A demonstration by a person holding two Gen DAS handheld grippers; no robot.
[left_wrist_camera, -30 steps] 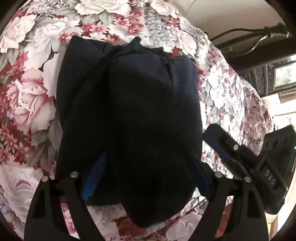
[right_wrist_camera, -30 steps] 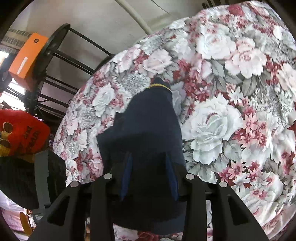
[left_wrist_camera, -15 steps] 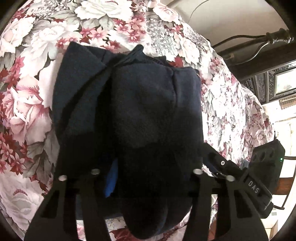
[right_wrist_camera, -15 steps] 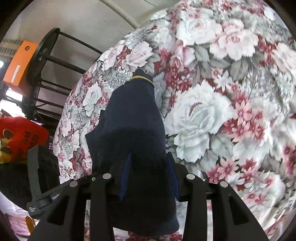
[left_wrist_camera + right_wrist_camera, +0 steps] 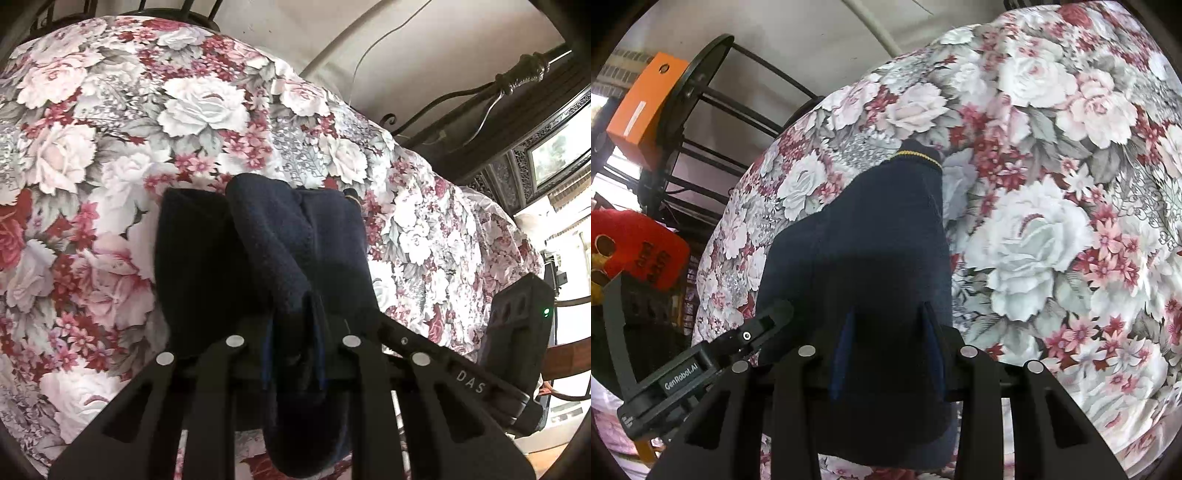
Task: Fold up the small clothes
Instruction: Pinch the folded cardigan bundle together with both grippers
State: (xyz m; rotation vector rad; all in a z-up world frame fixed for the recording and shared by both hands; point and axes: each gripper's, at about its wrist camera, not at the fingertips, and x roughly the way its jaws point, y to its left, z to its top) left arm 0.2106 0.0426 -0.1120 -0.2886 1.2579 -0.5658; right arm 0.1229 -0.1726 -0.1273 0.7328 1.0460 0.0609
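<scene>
A small navy fleece garment (image 5: 280, 251) lies partly folded on the floral bedspread (image 5: 92, 155). My left gripper (image 5: 293, 332) is shut on its near edge, the cloth pinched between the blue pads. The garment also shows in the right wrist view (image 5: 871, 251), with a yellow-trimmed cuff (image 5: 919, 155) at its far end. My right gripper (image 5: 886, 332) holds the near edge too, its blue pads wider apart with cloth bunched between them. The right gripper shows in the left wrist view (image 5: 517, 362) at the lower right. The left gripper shows in the right wrist view (image 5: 713, 354) at the lower left.
A dark metal bed frame (image 5: 517, 77) and a wall stand behind the bed. An orange box (image 5: 642, 107) on a black round rack (image 5: 701, 110) and a red object (image 5: 635, 251) are off the bed's left side.
My left gripper's jaws have closed from wide apart onto the garment's near edge and the view has pulled back. The right gripper keeps its hold and the garment has shifted slightly.
</scene>
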